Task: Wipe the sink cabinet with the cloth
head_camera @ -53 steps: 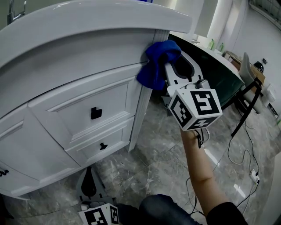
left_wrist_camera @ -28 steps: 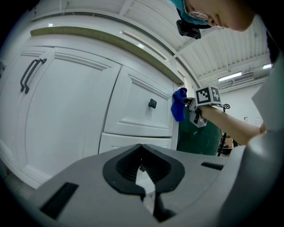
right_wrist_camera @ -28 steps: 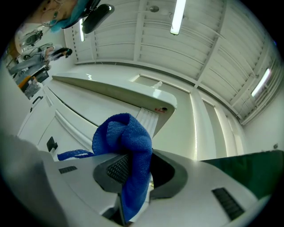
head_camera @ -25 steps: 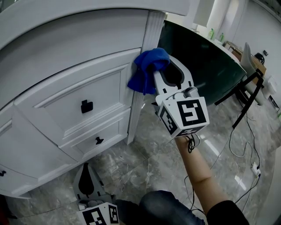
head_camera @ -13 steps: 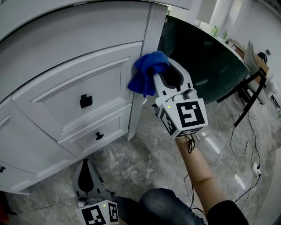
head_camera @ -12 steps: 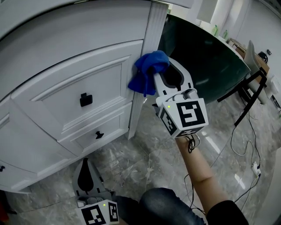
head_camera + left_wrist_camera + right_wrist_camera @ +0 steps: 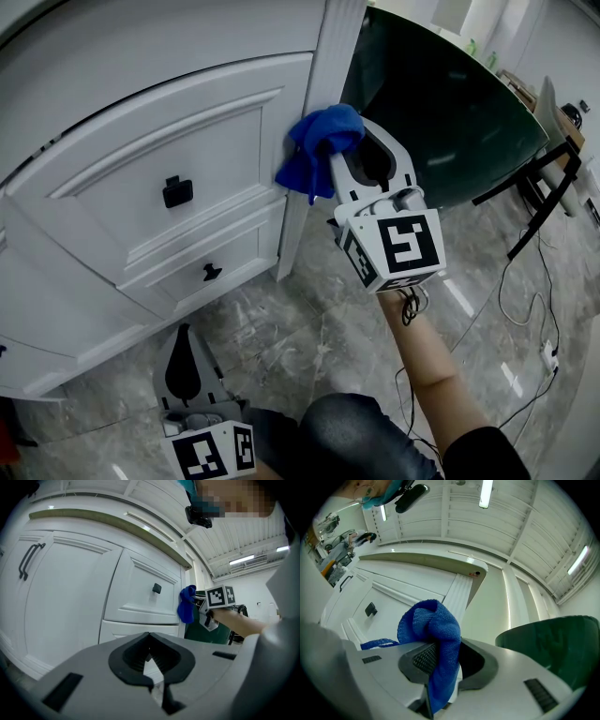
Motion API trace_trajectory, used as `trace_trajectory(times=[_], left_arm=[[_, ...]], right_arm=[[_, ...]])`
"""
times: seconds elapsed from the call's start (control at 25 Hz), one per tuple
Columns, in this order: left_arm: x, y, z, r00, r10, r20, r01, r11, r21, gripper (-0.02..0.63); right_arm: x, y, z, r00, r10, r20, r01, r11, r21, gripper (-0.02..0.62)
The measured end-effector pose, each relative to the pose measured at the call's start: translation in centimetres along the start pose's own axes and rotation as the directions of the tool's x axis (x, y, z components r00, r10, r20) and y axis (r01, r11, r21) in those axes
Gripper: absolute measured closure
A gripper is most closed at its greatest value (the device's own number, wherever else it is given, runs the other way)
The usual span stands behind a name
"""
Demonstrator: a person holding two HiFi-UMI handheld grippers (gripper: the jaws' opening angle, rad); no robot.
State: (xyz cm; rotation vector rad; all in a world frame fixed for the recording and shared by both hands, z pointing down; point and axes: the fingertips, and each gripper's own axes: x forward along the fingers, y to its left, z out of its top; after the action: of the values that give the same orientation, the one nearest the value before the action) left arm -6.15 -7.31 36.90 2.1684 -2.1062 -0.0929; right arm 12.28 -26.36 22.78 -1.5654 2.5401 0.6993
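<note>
- We hold the blue cloth [image 7: 317, 155] in the right tongs [image 7: 345, 161]. Their jaws are clamped on a bunched fold, and the loose bulk stands out beyond the tips.
- The cloth lies straight ahead of the tongs and appears pressed against the fluted corner post [image 7: 319, 75] of the sink cabinet [image 7: 112, 84], just beside the right edge of the upper drawer [image 7: 202, 141].
- The post's long axis runs up and down. We judge that the next stroke should follow it.
- The left tongs [image 7: 185, 342] hang low near the floor [image 7: 309, 347], jaws closed on nothing and well apart from the cloth.
- The right hand is nearer the work and does the wiping.
</note>
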Motion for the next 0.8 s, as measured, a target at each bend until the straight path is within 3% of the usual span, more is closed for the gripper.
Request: trace_trajectory(times=[0.8], left_arm=[[0.3,0.0,-0.3,1.0,-0.002,-0.009,0.002,1.0,0.003,0.606]], right_arm=[[-0.6,0.8,-2.1,1.0,0.006,-0.027,-0.006,1.0,-0.009,0.482]])
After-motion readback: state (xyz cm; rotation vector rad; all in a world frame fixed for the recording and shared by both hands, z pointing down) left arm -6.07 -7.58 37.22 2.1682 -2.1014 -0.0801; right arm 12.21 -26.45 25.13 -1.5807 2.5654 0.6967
